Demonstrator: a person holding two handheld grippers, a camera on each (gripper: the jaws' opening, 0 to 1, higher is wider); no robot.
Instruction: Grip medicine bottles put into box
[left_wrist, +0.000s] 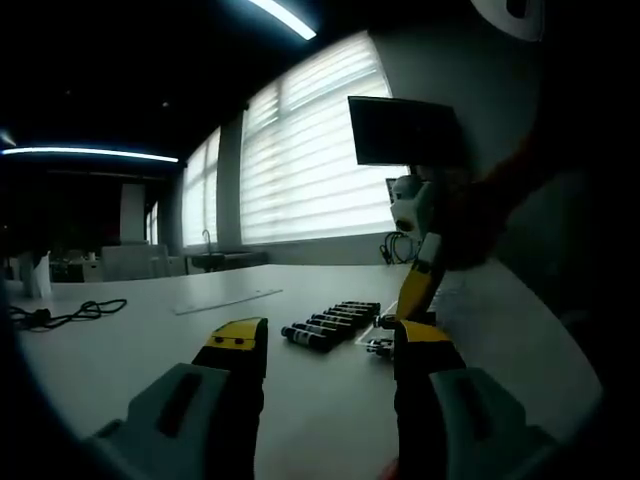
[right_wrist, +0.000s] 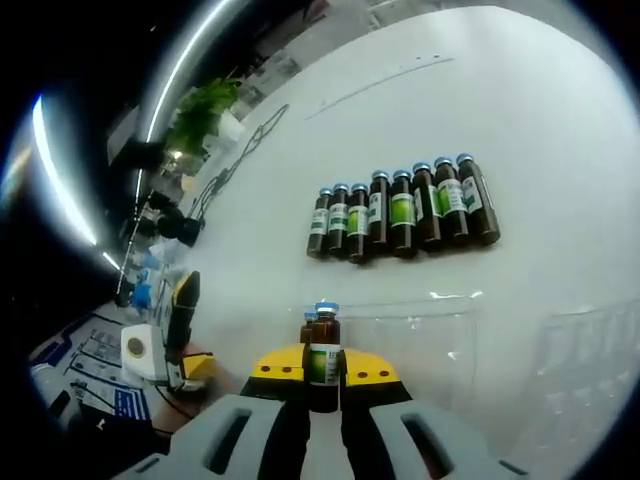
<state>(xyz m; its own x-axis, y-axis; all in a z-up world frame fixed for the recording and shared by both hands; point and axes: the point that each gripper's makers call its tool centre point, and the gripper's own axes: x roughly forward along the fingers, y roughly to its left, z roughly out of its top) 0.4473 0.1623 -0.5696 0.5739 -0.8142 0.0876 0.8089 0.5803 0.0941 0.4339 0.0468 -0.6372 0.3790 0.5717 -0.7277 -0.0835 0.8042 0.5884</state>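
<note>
Looking along our right gripper (right_wrist: 323, 375), we see its yellow-tipped jaws closed on a small dark brown glass medicine bottle with a green label and a blue cap (right_wrist: 322, 355), held upright between them. A second capped bottle top (right_wrist: 308, 322) peeks out just behind and to the left of the held one; we cannot tell whether it is gripped as well. Just beyond the held bottle lies a clear plastic box (right_wrist: 420, 335), its transparent rim showing against the white table (right_wrist: 540, 120). Farther beyond that box, a row of eight matching brown bottles (right_wrist: 403, 212) lies flat, touching side by side, caps pointing away from us. Well to the left of the row we see a black cable (right_wrist: 240, 150) and a green potted plant (right_wrist: 200, 112) near the table's edge.

Along our left gripper (left_wrist: 330, 345), the jaws stand wide apart with nothing between them. Between its tips, farther out on the table, the same row of bottles (left_wrist: 330, 322) lies, and just right of it the other gripper (left_wrist: 420, 265) reaches down beside the row. A dark monitor (left_wrist: 400, 130) hangs above, before bright window blinds (left_wrist: 300, 160).
</note>
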